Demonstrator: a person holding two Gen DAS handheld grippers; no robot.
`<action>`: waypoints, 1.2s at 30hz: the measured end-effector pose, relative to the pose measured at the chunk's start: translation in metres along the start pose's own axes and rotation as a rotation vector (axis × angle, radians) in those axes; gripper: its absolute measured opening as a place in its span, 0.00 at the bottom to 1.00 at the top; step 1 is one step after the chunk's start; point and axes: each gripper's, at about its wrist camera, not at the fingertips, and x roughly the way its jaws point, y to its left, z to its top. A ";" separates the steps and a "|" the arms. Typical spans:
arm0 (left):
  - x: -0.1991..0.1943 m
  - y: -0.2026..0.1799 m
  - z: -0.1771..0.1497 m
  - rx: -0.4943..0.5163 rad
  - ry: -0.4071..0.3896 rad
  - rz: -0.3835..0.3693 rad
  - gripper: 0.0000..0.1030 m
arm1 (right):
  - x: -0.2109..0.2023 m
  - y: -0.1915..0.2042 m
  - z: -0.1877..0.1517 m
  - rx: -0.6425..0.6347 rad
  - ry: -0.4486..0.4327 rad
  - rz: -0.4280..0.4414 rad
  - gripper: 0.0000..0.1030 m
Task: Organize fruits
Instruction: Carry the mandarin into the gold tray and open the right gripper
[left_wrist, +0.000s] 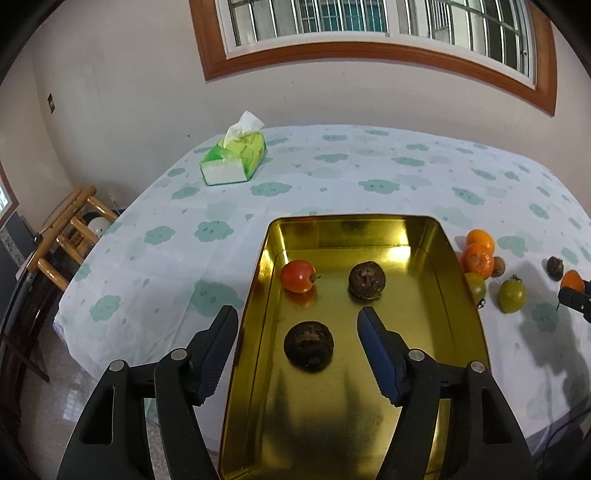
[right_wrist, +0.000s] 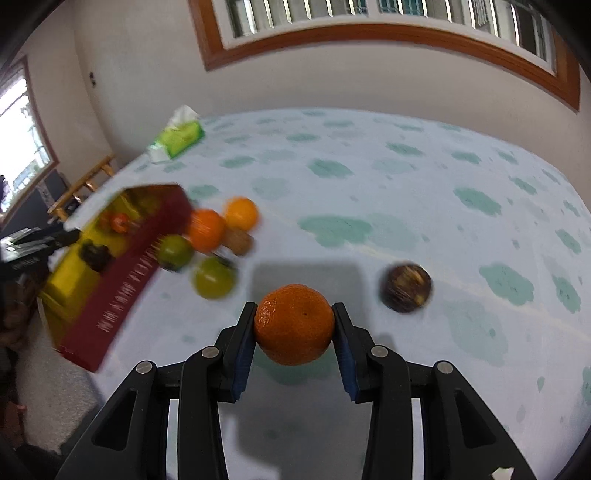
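Observation:
A gold tray (left_wrist: 458, 280) with dark red outer walls (right_wrist: 125, 288) holds a red tomato (left_wrist: 297, 276) and two dark brown fruits (left_wrist: 367, 280) (left_wrist: 308, 345). My left gripper (left_wrist: 297, 321) is open and empty above the nearer brown fruit. My right gripper (right_wrist: 294, 317) is shut on an orange (right_wrist: 294, 324) and holds it above the table. Right of the tray lie two oranges (left_wrist: 478, 258), two green tomatoes (left_wrist: 512, 294), a small brown fruit (right_wrist: 240, 240) and a dark brown fruit (right_wrist: 405, 288).
A green tissue box (left_wrist: 236, 158) stands at the table's far left. The table (left_wrist: 332, 177) has a white cloth with green clouds. A wooden chair (left_wrist: 70, 236) stands off the left edge. A wall with a window is behind.

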 end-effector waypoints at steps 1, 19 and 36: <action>-0.002 0.000 0.000 -0.003 -0.008 -0.001 0.66 | -0.005 0.009 0.005 -0.010 -0.012 0.022 0.36; -0.023 0.037 -0.018 -0.038 -0.040 0.046 0.67 | 0.037 0.162 0.059 -0.222 0.036 0.275 0.36; -0.030 0.047 -0.023 -0.033 -0.042 0.044 0.74 | 0.109 0.208 0.068 -0.291 0.191 0.239 0.37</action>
